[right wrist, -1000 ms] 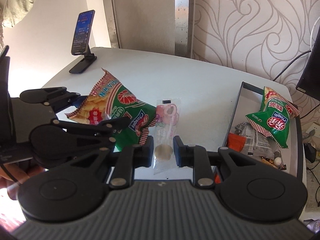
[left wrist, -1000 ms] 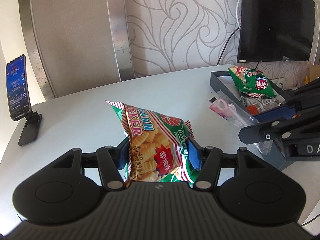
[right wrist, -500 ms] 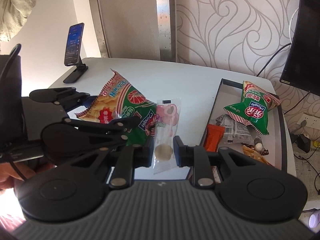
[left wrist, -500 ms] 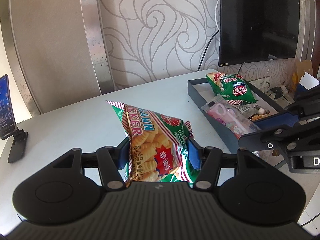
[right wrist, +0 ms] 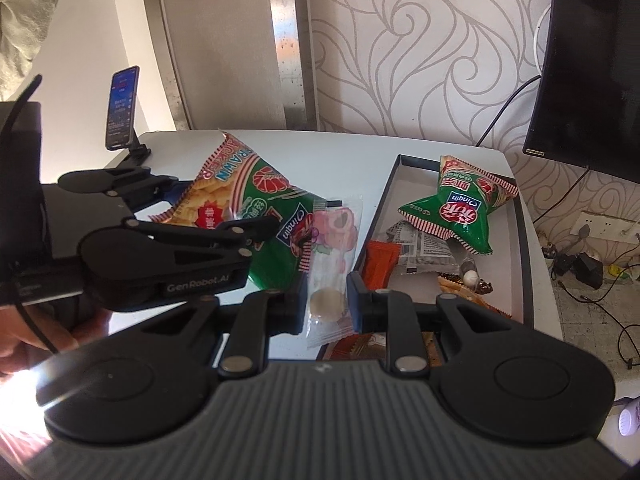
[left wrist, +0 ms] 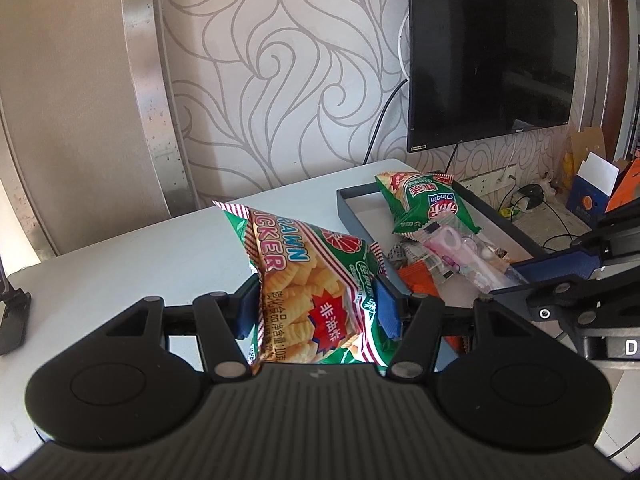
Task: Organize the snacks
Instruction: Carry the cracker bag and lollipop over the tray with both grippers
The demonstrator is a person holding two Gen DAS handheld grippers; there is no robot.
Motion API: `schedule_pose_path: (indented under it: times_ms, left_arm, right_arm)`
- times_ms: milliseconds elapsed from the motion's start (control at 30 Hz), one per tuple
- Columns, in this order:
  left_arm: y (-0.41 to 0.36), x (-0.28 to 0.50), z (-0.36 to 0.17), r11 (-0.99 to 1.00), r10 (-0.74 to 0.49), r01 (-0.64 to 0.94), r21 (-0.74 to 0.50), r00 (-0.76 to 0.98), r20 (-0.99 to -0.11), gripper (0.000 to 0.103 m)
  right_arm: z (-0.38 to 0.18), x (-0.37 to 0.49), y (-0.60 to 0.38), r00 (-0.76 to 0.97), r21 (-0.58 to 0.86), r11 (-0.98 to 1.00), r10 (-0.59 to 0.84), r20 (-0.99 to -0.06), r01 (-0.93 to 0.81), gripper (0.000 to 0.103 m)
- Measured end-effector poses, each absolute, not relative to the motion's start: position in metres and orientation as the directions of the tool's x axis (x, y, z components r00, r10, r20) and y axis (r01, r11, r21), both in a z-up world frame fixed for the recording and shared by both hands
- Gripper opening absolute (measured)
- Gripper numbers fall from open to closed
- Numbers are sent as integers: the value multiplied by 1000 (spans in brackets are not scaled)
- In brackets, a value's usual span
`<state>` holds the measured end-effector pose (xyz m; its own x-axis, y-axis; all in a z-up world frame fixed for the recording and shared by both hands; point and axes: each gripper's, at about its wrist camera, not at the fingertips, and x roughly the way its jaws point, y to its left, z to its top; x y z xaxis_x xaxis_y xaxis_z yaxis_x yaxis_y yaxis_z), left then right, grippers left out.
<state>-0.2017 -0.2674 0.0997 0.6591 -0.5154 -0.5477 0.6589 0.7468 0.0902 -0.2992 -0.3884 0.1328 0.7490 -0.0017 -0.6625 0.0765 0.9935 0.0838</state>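
Left gripper (left wrist: 316, 308) pinches the green-and-orange foil prawn cracker bag (left wrist: 308, 280), held aloft just left of the dark rectangular tray (right wrist: 524, 240). Right gripper (right wrist: 326, 304) pinches the clear plastic candy packet (right wrist: 332, 264) at the tray's near-left edge. Recommendation: carry both fully over the rim before releasing.

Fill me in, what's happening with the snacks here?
A person is sorting snacks with two handheld grippers. The left gripper is shut on a prawn cracker bag, held above the table. The right gripper is shut on a clear candy packet. Both are near the dark tray, which already holds a green snack bag and smaller packets.
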Motion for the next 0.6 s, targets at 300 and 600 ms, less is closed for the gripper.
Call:
schedule_pose_path:
  times_ms: [300,600]
  left_arm:
    - [-292,-211,102,714,-554,695,82,633,-541,64]
    - [-314,-218,101,685,-583,725,73,605,-543,64]
  right_arm:
    - [136,-313,-404,752,80,989,-38,-658,120,25]
    - [134,-325,-420,749,84,982,-71,-658,167,25]
